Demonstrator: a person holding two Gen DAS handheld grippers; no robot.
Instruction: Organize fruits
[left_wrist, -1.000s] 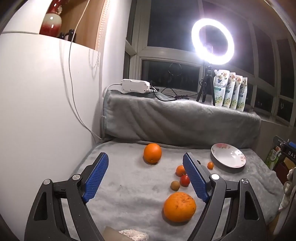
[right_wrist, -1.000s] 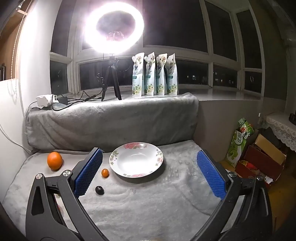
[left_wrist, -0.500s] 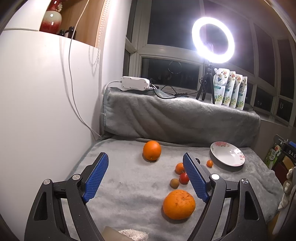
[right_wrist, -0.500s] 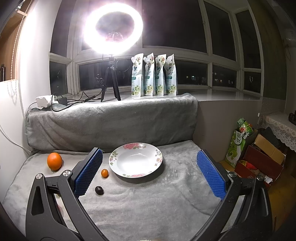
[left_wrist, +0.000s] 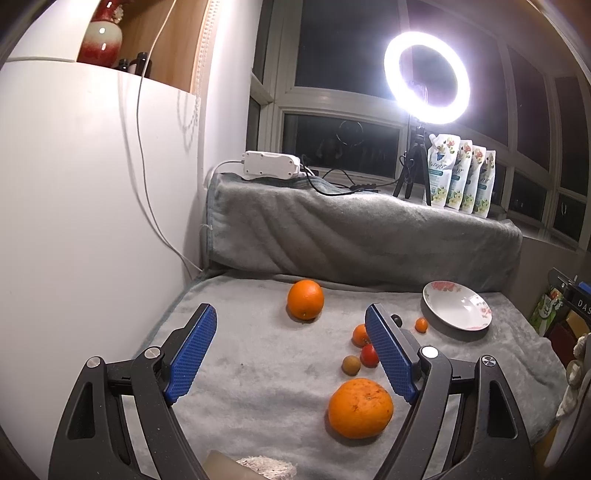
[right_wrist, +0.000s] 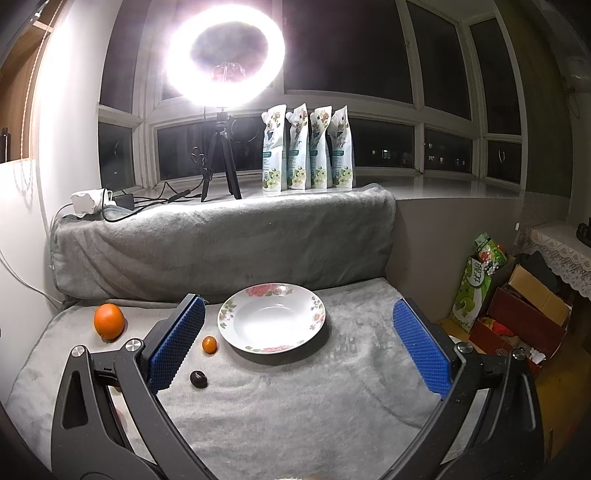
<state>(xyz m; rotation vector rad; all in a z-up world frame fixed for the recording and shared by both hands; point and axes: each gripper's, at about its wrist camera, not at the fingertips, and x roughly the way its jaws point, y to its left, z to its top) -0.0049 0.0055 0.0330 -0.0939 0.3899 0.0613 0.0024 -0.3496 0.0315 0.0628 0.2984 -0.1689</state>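
Fruits lie on a grey blanket (left_wrist: 258, 369). In the left wrist view a big orange (left_wrist: 360, 408) lies near, a second orange (left_wrist: 305, 299) farther back, with a small brown fruit (left_wrist: 351, 364), a red tomato (left_wrist: 368, 356), a small orange fruit (left_wrist: 359, 335) and a tiny orange one (left_wrist: 421, 325) between. An empty floral plate (left_wrist: 458, 311) sits at right. My left gripper (left_wrist: 291, 350) is open and empty above the blanket. In the right wrist view my right gripper (right_wrist: 299, 343) is open and empty, facing the plate (right_wrist: 272, 318); a dark fruit (right_wrist: 198, 379), the tiny orange fruit (right_wrist: 209, 344) and an orange (right_wrist: 109, 321) lie left.
A white wall (left_wrist: 92, 221) borders the left. A blanket-covered ledge (right_wrist: 221, 240) at the back carries a power strip (left_wrist: 271, 170), a ring light on a tripod (right_wrist: 225, 66) and several pouches (right_wrist: 306, 147). Boxes and bags (right_wrist: 517, 314) stand on the floor right.
The left gripper has tilted or dropped slightly, so the scene sits lower in its view. The right gripper has hardly moved. Both stay open.
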